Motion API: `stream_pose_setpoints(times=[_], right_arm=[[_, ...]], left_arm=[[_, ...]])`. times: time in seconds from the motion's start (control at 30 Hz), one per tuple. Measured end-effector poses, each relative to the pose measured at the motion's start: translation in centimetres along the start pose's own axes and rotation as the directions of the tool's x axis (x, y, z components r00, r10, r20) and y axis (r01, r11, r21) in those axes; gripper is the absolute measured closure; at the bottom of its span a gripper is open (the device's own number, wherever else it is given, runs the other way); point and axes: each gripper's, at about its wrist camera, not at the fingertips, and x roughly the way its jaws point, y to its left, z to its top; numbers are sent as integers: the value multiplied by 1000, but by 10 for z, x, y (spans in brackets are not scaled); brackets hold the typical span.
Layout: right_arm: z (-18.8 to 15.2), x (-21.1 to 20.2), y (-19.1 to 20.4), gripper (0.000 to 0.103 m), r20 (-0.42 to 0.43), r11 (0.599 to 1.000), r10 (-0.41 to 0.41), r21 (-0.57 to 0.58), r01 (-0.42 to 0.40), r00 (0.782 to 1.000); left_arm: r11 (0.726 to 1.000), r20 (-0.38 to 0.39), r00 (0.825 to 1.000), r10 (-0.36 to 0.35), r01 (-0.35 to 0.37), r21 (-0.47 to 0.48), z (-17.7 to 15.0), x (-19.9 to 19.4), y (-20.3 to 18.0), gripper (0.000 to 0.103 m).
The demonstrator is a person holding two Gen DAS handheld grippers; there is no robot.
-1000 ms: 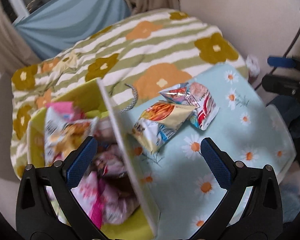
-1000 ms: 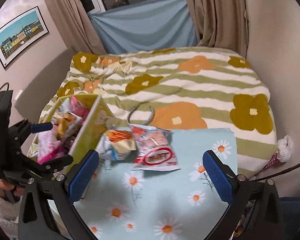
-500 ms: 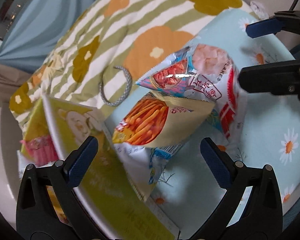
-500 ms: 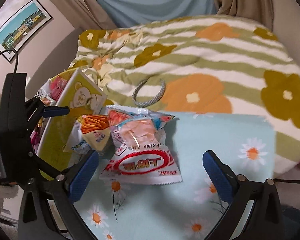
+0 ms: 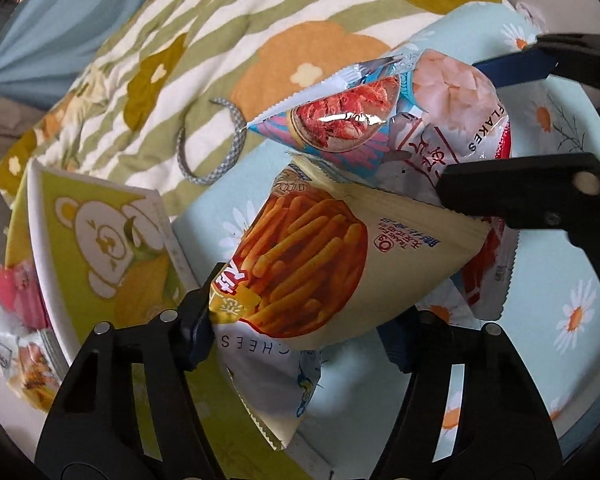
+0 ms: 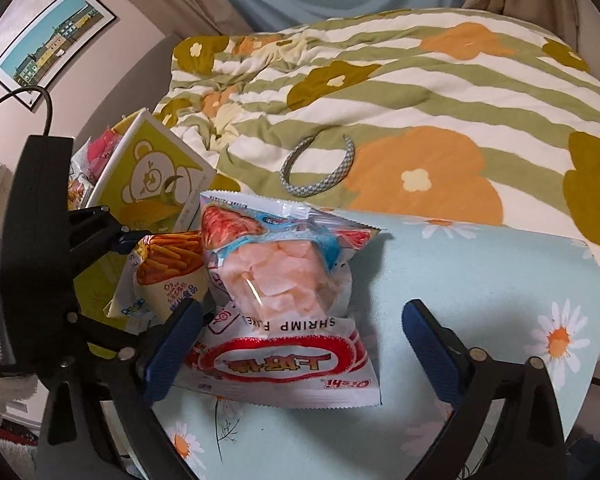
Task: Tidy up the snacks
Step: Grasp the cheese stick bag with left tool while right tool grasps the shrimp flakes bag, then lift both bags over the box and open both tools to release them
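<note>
A cream cheese-stick snack bag (image 5: 320, 276) lies on the daisy-print cloth (image 5: 560, 280), partly over a shrimp flakes bag (image 5: 440, 116). My left gripper (image 5: 296, 332) is open, its fingers on either side of the cheese-stick bag's lower end. My right gripper (image 6: 300, 336) is open around the shrimp flakes bag (image 6: 284, 304); it shows in the left wrist view (image 5: 512, 128) too. The cheese-stick bag (image 6: 164, 268) and left gripper (image 6: 140, 276) show at the left of the right wrist view.
A yellow bear-print box (image 5: 100, 248) holding several snack packs (image 5: 16, 292) stands left of the cloth; it also shows in the right wrist view (image 6: 152, 176). A grey headband (image 6: 320, 172) lies on the striped floral blanket (image 6: 420, 92) behind.
Both grippers have moved in close to the two bags. My left fingers have narrowed and now flank the cheese-stick bag; my right fingers now straddle the shrimp flakes bag.
</note>
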Motion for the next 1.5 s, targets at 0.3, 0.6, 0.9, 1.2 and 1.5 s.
stream_pose_setpoints(times=[0.3,0.6,0.9,1.2,1.5], right_arm=[[9,16,0,13,-81,1000,20,-7,-20,997],[13,24,2,47,-136,997,79,0,-80,988],[5,-22,16,49,-47,998,0,-56,-3,999],[7,-103,59,49,91,994,-62,-83,70,994],[18,-163,123,49,229,983,-74,-145,109,971]], left_arm=[[995,10,1000,-3,4,-102,-11,-5,-10,37],[977,44,999,-8,18,-213,-21,-7,-4,37],[969,117,993,-28,55,-240,-37,-35,-11,37],[954,266,963,-45,121,-275,-58,-104,8,37],[927,391,918,-59,196,-320,-88,-170,61,37]])
